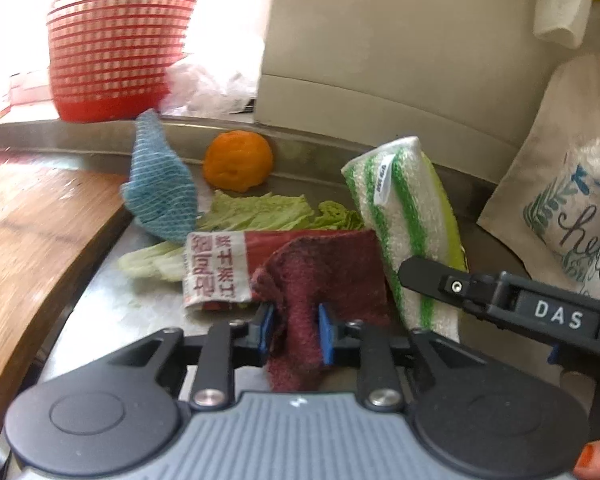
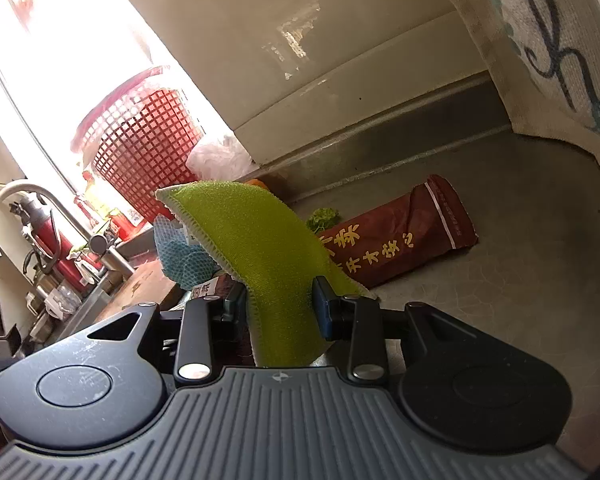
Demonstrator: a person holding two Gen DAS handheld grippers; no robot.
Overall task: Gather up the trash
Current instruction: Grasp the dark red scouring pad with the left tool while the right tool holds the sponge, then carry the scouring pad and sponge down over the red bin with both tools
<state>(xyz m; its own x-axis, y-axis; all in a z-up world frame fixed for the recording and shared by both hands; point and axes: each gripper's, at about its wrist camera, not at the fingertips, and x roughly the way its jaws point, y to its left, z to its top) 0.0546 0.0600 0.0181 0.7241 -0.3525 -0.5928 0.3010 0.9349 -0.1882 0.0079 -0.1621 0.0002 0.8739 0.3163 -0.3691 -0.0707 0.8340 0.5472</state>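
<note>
In the left wrist view my left gripper (image 1: 296,328) is shut on a dark red cloth (image 1: 324,272), which bunches between the blue pads. The cloth lies over a red snack wrapper (image 1: 216,272) with a white label, on the steel counter (image 1: 112,304). Behind them are cabbage leaves (image 1: 260,212), an orange peel (image 1: 238,160) and a blue mesh cloth (image 1: 160,192). My right gripper (image 2: 280,308) is shut on a green sponge cloth (image 2: 260,248), holding it upright. The sponge cloth's white, green-striped side (image 1: 400,220) faces the left camera, with the right gripper (image 1: 416,280) beside it.
A red lattice basket (image 1: 112,40) stands on the back ledge beside crumpled clear plastic (image 1: 208,84). A wooden board (image 1: 32,240) lies at the left, and a canvas bag (image 1: 560,184) with lettering leans at the right. A faucet (image 2: 16,200) and a sink are further left.
</note>
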